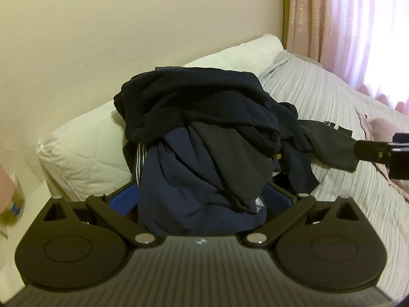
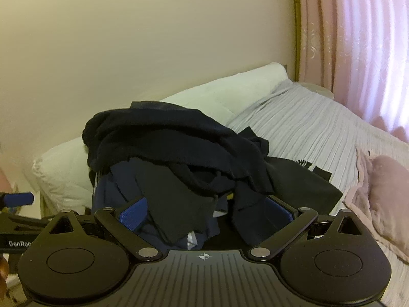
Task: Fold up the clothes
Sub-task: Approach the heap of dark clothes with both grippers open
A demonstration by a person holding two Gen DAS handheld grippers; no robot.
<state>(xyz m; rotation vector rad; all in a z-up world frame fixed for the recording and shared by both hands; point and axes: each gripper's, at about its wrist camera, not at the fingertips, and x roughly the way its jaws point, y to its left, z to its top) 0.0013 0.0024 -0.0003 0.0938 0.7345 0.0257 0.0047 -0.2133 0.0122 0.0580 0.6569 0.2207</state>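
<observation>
A heap of dark clothes (image 1: 204,117) lies on the bed: black and charcoal garments on top, and a navy garment with white side stripes (image 1: 179,179) underneath. My left gripper (image 1: 202,194) is wide open with its blue pads on either side of the navy garment. The same heap (image 2: 173,151) shows in the right wrist view. My right gripper (image 2: 204,212) is wide open around the front of the heap. The fingertips of both are hidden by cloth. The right gripper's tip also shows at the right edge of the left wrist view (image 1: 378,153).
The bed has a grey striped cover (image 1: 332,107) and white pillows (image 1: 84,148) against a cream wall. A pink cloth or cushion (image 2: 378,192) lies at the right. Pink curtains (image 2: 358,51) hang at the far right. The left gripper's blue finger (image 2: 18,199) shows at the left edge.
</observation>
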